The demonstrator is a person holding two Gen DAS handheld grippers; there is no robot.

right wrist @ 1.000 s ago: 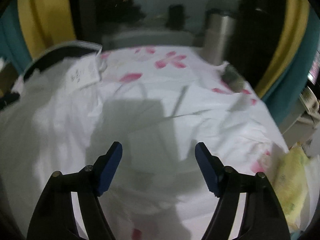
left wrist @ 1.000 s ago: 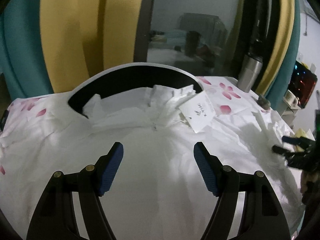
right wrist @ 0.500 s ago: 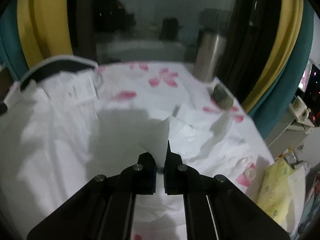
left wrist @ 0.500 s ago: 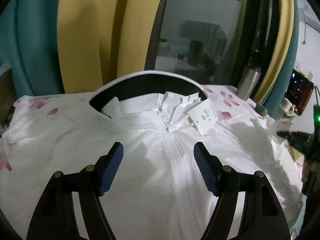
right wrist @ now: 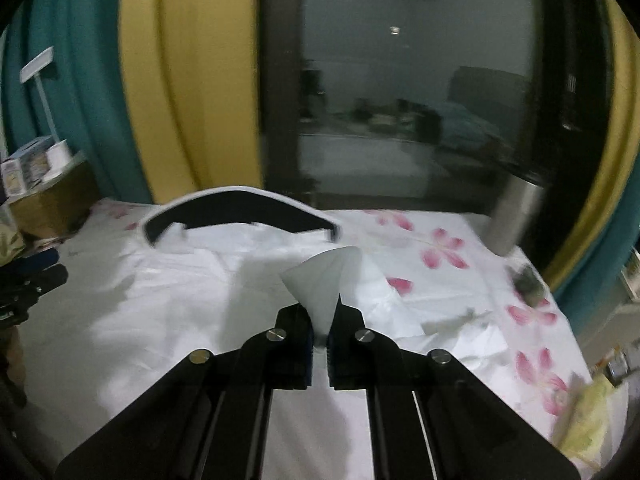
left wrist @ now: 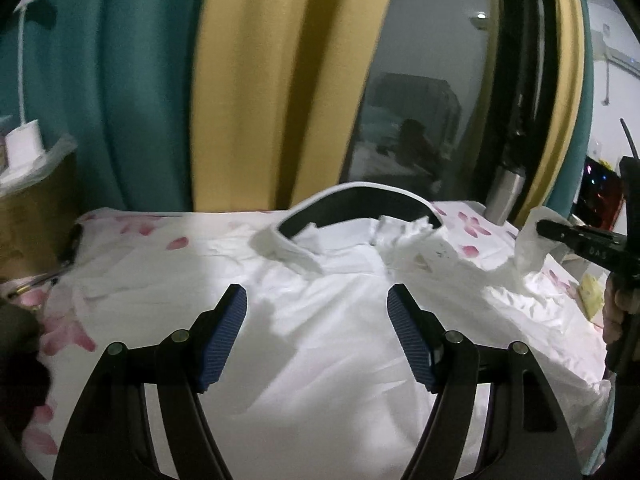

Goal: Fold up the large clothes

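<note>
A white jacket [left wrist: 340, 320] with a black-lined hood [left wrist: 360, 208] lies spread on a bed sheet printed with pink flowers [left wrist: 132, 248]. My left gripper [left wrist: 318, 322] hovers open above the jacket's chest, and nothing sits between its blue pads [left wrist: 224, 336]. My right gripper [right wrist: 319, 322] is shut on a fold of the white jacket fabric [right wrist: 328, 276], which it holds raised off the bed. In the left wrist view that right gripper [left wrist: 560, 236] shows at the right edge with the lifted cloth [left wrist: 530, 236]. The left gripper [right wrist: 36, 276] appears at the left edge of the right wrist view.
A steel tumbler [right wrist: 516, 216] stands at the bed's far right corner, with a small dark object [right wrist: 528, 282] near it. A yellow packet [right wrist: 584, 416] lies at the right edge. On the left is a cardboard box [left wrist: 32, 216] holding a white lamp [left wrist: 24, 144]. Curtains and a dark window stand behind.
My right gripper went from open to shut on a fold of the jacket and rose with it. My left gripper, still open, drew back and to the left.
</note>
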